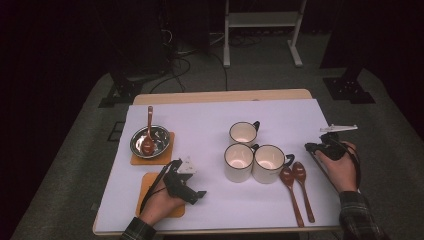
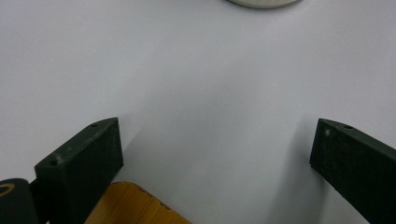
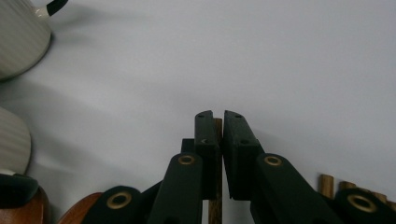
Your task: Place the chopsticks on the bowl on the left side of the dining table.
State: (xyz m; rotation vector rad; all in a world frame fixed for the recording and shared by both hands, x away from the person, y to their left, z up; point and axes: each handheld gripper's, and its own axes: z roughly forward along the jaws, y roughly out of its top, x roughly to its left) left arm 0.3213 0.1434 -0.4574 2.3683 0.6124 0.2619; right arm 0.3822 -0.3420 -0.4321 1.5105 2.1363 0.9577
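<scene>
Wooden and slim, the brown spoon handle (image 3: pixel 217 163) sits pinched in my right hand-held gripper (image 3: pixel 216 116). My left hand-held gripper (image 2: pixel 215 154) rests wide and empty. Next, I judge, lift toward the white enamel mugs (image 1: pixel 239 161).

Three mugs (image 1: pixel 250 155) block the centre; bare cloth (image 1: pixel 200 120) between them and bowl (image 1: pixel 149 141)

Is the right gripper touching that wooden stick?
Touching. In the right gripper view, the right gripper pinches the wooden stick between its jaws.
</scene>
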